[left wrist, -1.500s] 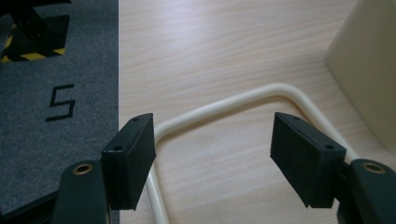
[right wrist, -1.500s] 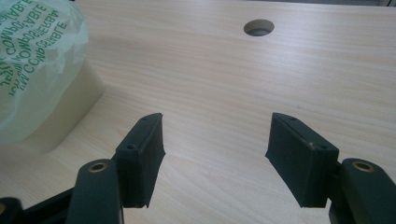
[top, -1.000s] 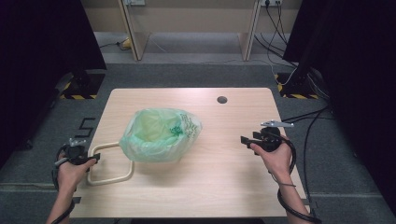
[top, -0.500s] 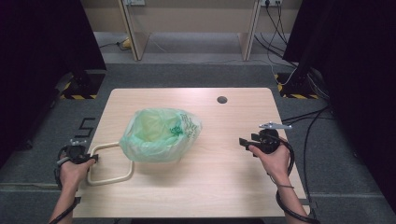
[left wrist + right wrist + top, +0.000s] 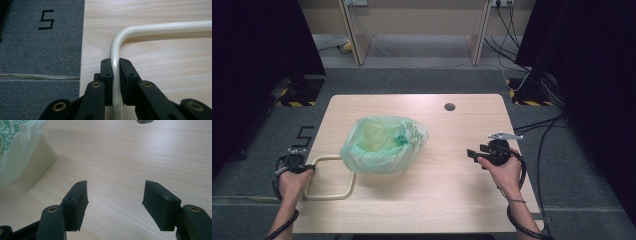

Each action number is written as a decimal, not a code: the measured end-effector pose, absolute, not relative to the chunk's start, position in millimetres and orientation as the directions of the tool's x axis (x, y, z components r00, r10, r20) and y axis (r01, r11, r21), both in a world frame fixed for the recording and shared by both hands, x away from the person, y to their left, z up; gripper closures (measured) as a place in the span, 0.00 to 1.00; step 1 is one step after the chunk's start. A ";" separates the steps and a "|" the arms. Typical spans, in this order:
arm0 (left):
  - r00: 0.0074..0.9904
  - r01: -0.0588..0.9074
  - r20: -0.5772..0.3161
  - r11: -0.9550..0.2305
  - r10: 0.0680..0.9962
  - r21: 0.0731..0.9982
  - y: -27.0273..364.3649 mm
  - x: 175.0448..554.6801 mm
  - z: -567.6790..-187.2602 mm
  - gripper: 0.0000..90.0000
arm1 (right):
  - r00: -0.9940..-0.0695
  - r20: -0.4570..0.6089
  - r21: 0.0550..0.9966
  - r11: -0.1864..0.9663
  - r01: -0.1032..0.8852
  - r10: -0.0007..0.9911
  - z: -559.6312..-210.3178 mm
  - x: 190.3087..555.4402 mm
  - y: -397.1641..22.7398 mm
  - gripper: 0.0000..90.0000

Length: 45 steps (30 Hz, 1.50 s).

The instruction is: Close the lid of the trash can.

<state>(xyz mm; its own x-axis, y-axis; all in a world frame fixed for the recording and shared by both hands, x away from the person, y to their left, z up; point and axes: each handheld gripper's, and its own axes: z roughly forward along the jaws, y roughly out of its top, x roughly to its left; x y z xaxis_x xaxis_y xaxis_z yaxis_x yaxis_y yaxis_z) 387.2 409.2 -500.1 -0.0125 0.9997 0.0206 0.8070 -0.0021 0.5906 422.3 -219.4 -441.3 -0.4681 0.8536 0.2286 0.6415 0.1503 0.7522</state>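
Observation:
A cream bin lined with a green plastic bag (image 5: 384, 145) stands left of the table's middle. A cream tubular handle loop (image 5: 327, 196) reaches from it toward the front left corner. My left gripper (image 5: 299, 162) sits at that loop's left end. Its jaws have just been closing, and in the left gripper view the pads (image 5: 107, 68) press on the handle tube (image 5: 162, 26) from both sides. My right gripper (image 5: 469, 152) hovers open over bare wood at the right, pointing toward the bag. Nothing lies between its fingertips (image 5: 115, 200). The bag (image 5: 17, 142) and the bin wall (image 5: 37, 165) show at the upper left there.
A round cable hole (image 5: 450, 106) sits near the table's far edge. The table's left edge runs right beside my left gripper, with grey carpet and a black "5" mark (image 5: 46, 19) below it. Cables (image 5: 542, 150) trail on the floor to the right.
The left gripper's jaws have drawn in onto the handle tube. Both hands, the bin and the bag stay where they were.

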 end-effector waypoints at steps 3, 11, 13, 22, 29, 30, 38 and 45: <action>-0.017 0.811 0.015 0.005 1.000 0.585 409.5 386.5 -499.6 0.90 | -0.470 0.226 0.752 0.154 0.641 0.854 -442.1 422.2 -219.4 0.40; -0.012 0.799 0.006 0.006 1.000 0.602 414.7 378.9 -485.8 0.90 | -0.465 0.226 0.752 0.150 0.642 0.856 -441.9 422.4 -220.2 0.40; -0.008 0.793 0.001 0.006 1.000 0.609 415.1 378.0 -480.8 0.90 | -0.467 0.224 0.752 0.153 0.641 0.855 -442.4 422.3 -219.9 0.40; -0.003 0.777 0.004 0.000 1.000 0.630 416.6 379.0 -465.8 0.90 | -0.466 0.229 0.748 0.151 0.646 0.855 -445.5 421.9 -219.1 0.40; -0.008 0.771 0.007 0.002 1.000 0.637 419.4 379.3 -457.8 0.90 | -0.461 0.234 0.744 0.148 0.652 0.856 -447.1 421.7 -219.1 0.40; -0.008 0.770 0.007 0.002 1.000 0.638 419.8 379.3 -456.7 0.90 | -0.462 0.233 0.743 0.150 0.652 0.856 -447.3 421.7 -219.2 0.40; -0.008 0.770 0.014 -0.003 1.000 0.638 424.6 379.0 -451.9 0.91 | -0.461 0.235 0.740 0.150 0.656 0.856 -448.9 421.4 -219.3 0.40; -0.018 0.767 0.019 0.001 1.000 0.642 429.4 378.1 -446.9 0.91 | -0.461 0.235 0.739 0.150 0.656 0.856 -449.6 421.2 -219.1 0.40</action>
<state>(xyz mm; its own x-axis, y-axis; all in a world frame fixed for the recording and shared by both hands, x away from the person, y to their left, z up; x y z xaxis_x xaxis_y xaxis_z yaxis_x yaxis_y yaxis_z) 378.1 429.4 -446.9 -0.0177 0.9997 0.0190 0.7668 0.0014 0.6419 421.2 -219.1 -449.6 -0.4609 0.8558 0.2348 0.6562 0.1505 0.7394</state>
